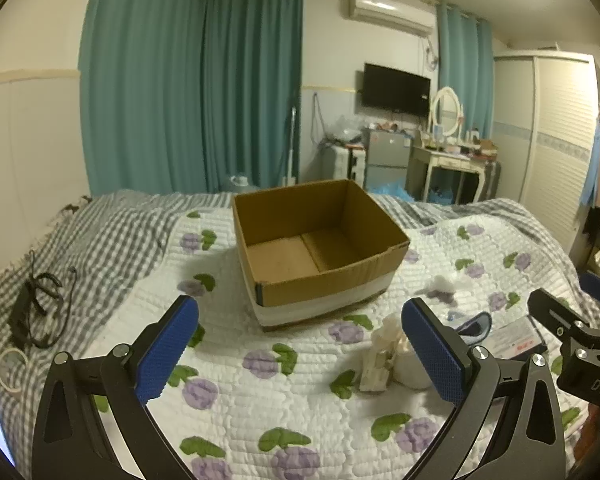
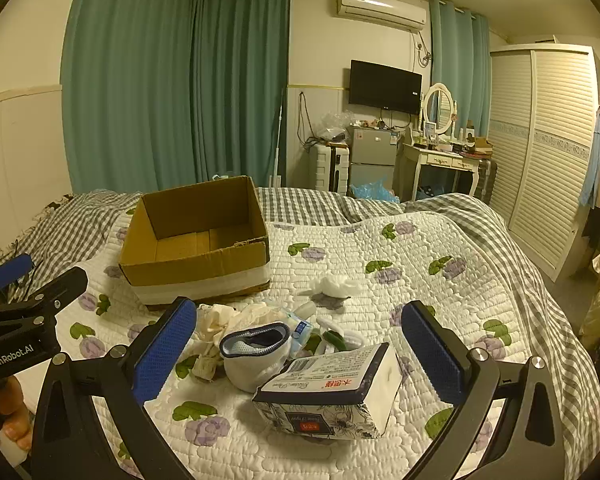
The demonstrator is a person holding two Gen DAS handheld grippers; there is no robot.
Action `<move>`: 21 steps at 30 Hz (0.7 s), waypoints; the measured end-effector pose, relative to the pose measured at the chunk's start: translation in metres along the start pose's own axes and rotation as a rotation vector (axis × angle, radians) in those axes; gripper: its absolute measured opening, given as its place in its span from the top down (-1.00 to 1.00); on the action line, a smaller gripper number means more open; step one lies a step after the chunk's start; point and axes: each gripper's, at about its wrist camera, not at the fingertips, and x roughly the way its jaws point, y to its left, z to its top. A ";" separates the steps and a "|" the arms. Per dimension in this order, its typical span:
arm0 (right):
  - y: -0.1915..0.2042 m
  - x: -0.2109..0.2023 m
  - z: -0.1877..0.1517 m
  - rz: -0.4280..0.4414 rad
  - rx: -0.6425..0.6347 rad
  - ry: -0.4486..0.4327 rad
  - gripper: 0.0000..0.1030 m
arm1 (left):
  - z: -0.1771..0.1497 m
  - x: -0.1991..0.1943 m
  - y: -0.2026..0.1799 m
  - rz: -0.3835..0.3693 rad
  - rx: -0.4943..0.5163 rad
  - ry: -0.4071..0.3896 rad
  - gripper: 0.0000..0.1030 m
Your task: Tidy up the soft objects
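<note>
An empty open cardboard box (image 1: 320,248) stands on the floral quilt, also in the right wrist view (image 2: 198,248). A pile of soft things lies in front of it: a tissue pack (image 2: 332,392), a white sock with a blue cuff (image 2: 254,356), cream cloth (image 2: 220,324), a crumpled tissue (image 2: 336,285). My right gripper (image 2: 298,356) is open above the pile, with the sock and pack between its fingers. My left gripper (image 1: 300,348) is open and empty over the quilt, left of the pile; the cream cloth (image 1: 384,354) lies beside its right finger.
A black cable bundle (image 1: 36,308) and a white ring (image 1: 12,364) lie on the checked sheet at the left. The bed's right edge drops toward a white wardrobe (image 2: 548,148). A fridge and dressing table (image 2: 440,160) stand beyond the foot of the bed.
</note>
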 end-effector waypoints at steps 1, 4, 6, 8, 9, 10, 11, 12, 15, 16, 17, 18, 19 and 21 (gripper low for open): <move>0.000 0.000 0.000 0.001 -0.001 0.001 -1.00 | -0.001 0.000 0.000 0.000 0.000 0.000 -1.00; 0.000 0.000 -0.001 0.000 0.000 0.001 -1.00 | 0.000 0.000 -0.001 0.002 0.002 0.000 -1.00; 0.000 0.000 -0.001 0.000 0.001 0.001 -1.00 | -0.001 0.000 -0.001 0.004 0.004 0.000 -1.00; 0.000 0.000 -0.001 0.001 0.001 0.002 -1.00 | -0.001 0.000 -0.001 0.002 0.004 0.001 -1.00; 0.000 0.000 -0.001 0.000 0.001 0.002 -1.00 | -0.001 0.000 -0.001 0.002 0.004 0.001 -1.00; 0.000 0.000 -0.001 0.000 0.000 0.002 -1.00 | -0.001 0.000 -0.001 0.003 0.004 0.001 -1.00; 0.000 0.000 -0.001 0.001 0.000 0.002 -1.00 | -0.001 0.000 -0.001 0.002 0.004 0.001 -1.00; 0.000 0.000 -0.001 0.001 0.000 0.002 -1.00 | -0.001 0.000 -0.001 0.002 0.004 0.001 -1.00; 0.000 0.000 -0.001 0.001 0.001 0.002 -1.00 | -0.001 0.000 -0.001 0.004 0.004 0.001 -1.00; 0.000 0.001 -0.001 0.000 0.001 0.002 -1.00 | -0.001 0.000 -0.001 0.003 0.004 0.001 -1.00; 0.000 0.001 -0.001 0.000 0.001 0.003 -1.00 | 0.000 0.000 -0.001 0.003 0.004 0.002 -1.00; 0.000 0.001 -0.001 0.000 0.001 0.003 -1.00 | -0.001 -0.001 -0.001 0.003 0.004 0.002 -1.00; 0.000 0.001 -0.001 0.001 0.001 0.003 -1.00 | -0.001 -0.001 -0.002 0.003 0.004 0.001 -1.00; 0.000 0.001 -0.001 0.000 0.001 0.004 -1.00 | -0.002 -0.001 -0.001 0.002 0.005 0.001 -1.00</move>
